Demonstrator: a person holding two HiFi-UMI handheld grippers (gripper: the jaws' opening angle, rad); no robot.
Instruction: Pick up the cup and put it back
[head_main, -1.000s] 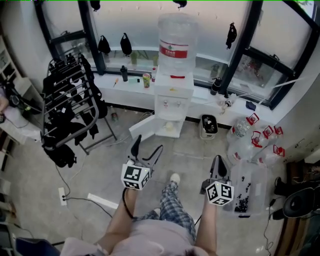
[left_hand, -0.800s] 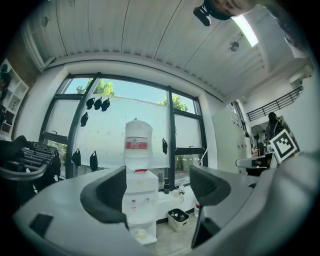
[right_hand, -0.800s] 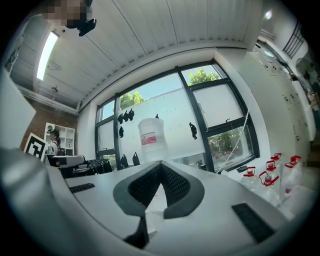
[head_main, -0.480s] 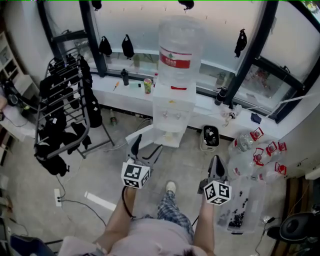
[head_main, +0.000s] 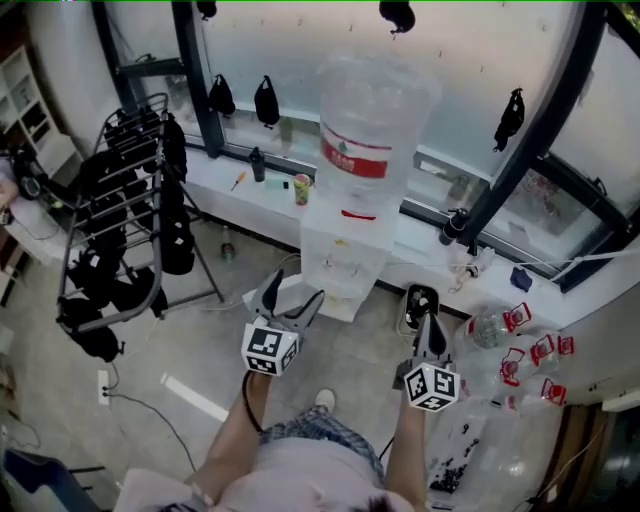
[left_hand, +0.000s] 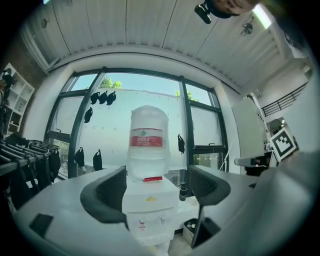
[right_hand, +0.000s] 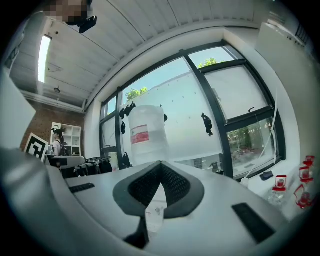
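A small colourful cup (head_main: 302, 189) stands on the white windowsill (head_main: 245, 185), left of the water dispenser (head_main: 345, 262) with its big clear bottle (head_main: 375, 130). My left gripper (head_main: 296, 287) is open and empty, held above the floor in front of the dispenser. In the left gripper view the dispenser (left_hand: 149, 210) and bottle (left_hand: 147, 142) show between the spread jaws of that gripper (left_hand: 157, 192). My right gripper (head_main: 430, 322) is shut with nothing in it, level with the left and to the dispenser's right. In the right gripper view the gripper (right_hand: 160, 172) points past the bottle (right_hand: 146, 135).
A drying rack hung with black clothes (head_main: 120, 230) stands at the left. A small bin (head_main: 420, 303) sits right of the dispenser, with several red-capped empty bottles (head_main: 520, 340) further right. A power strip and cable (head_main: 103, 385) lie on the floor.
The person has stepped toward the dispenser, which now looks larger and nearer. Both grippers moved forward with them and kept their states.
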